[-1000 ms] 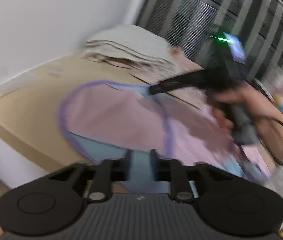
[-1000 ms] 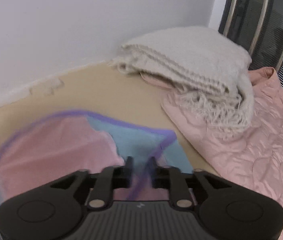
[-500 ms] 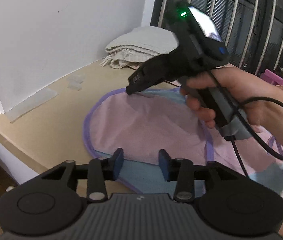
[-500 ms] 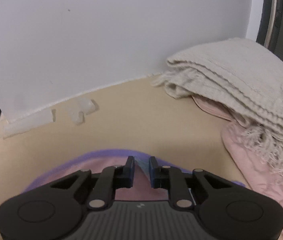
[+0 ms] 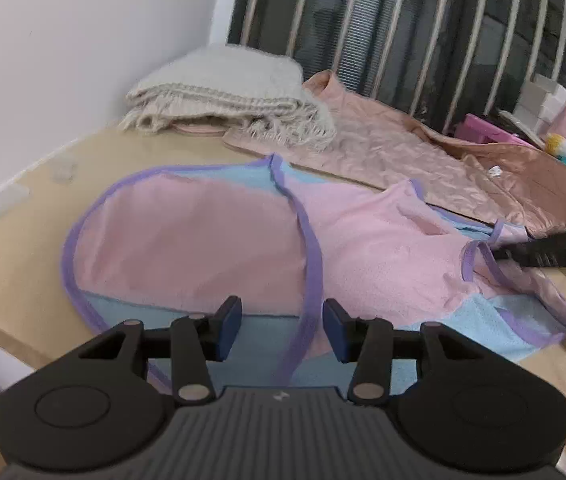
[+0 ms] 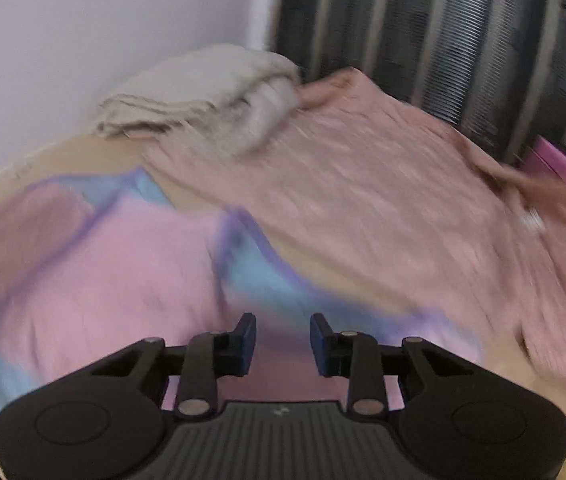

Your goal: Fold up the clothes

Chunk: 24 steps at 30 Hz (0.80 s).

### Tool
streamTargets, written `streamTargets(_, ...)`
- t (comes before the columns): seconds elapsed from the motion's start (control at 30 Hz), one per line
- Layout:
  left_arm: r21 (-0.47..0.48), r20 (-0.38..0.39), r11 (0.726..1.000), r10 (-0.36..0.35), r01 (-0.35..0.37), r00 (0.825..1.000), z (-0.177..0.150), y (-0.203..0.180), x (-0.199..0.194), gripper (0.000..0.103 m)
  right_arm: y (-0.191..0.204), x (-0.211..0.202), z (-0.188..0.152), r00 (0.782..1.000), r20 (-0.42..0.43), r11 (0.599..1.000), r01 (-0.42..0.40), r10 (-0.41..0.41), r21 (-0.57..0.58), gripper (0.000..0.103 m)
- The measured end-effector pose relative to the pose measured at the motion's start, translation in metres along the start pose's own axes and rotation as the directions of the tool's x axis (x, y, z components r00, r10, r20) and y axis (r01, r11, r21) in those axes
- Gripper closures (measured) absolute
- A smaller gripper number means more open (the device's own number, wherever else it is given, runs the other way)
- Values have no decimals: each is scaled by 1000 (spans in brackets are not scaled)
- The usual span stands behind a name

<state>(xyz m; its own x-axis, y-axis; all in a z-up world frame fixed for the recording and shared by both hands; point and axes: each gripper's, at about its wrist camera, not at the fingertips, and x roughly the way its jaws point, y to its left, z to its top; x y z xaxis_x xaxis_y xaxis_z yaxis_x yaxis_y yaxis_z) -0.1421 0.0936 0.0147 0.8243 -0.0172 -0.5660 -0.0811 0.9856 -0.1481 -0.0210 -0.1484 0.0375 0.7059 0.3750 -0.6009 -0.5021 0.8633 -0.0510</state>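
Left gripper hangs with jaws spread over the near hem of the pink and blue garment, which lies flat on the tan table. Right gripper, jaws apart too, hovers above its far end. Beyond sit a cream blanket and a pink quilt.

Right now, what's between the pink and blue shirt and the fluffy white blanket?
Mostly bare tan tabletop, plus the shiny pink quilt that the blanket rests on. The left view shows it beyond the shirt.
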Motion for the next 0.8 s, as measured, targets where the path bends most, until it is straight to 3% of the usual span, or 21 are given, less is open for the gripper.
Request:
streamTargets(0.13,116,9,990,81,-82,997,-4,5,-3,56,-22,-27,-52,997,-8,995,76,-76,67,76)
streamTargets(0.17,143,18,985,92,-93,996,-6,8,-4,51,-27,-33,-65,995,-11,992,96,-95,84,75)
streamTargets(0.2,138,17,986,96,-98,995,-5,15,-5,42,-27,-39,-71,993,-14,989,115,-114,97,75)
streamTargets(0.27,99,-4,989,108,-107,994,-1,26,-6,43,-25,-49,-75,992,-14,984,128,-128,124,75)
streamTargets(0.33,48,-31,995,86,-84,996,6,32,-9,43,-26,-56,-74,995,2,983,100,-101,152,75)
streamTargets(0.4,-26,-38,1000,-11,10,999,12,30,-12,43,-27,-65,-69,998,57,982,9,-20,187,75)
streamTargets(0.5,-40,-47,989,-143,142,989,13,7,-10,43,-15,-52,-64,999,55,990,-7,-1,143,75)
streamTargets(0.53,-18,-56,991,-134,134,989,10,0,-6,43,-11,-47,-63,999,51,992,-9,2,125,76)
streamTargets(0.57,2,-62,992,-123,124,990,8,-7,-3,43,-6,-42,-61,999,48,994,-11,5,108,93)
streamTargets(0.6,18,-57,994,-103,104,993,5,-9,-2,43,-1,-43,-63,998,57,997,-6,1,77,102)
streamTargets(0.7,46,-50,997,-66,68,997,2,-11,-1,43,13,-54,-72,995,95,1000,17,-15,-24,103)
streamTargets(0.8,41,-58,997,-67,70,996,4,-6,0,43,5,-74,-77,992,120,1000,29,-27,-12,103)
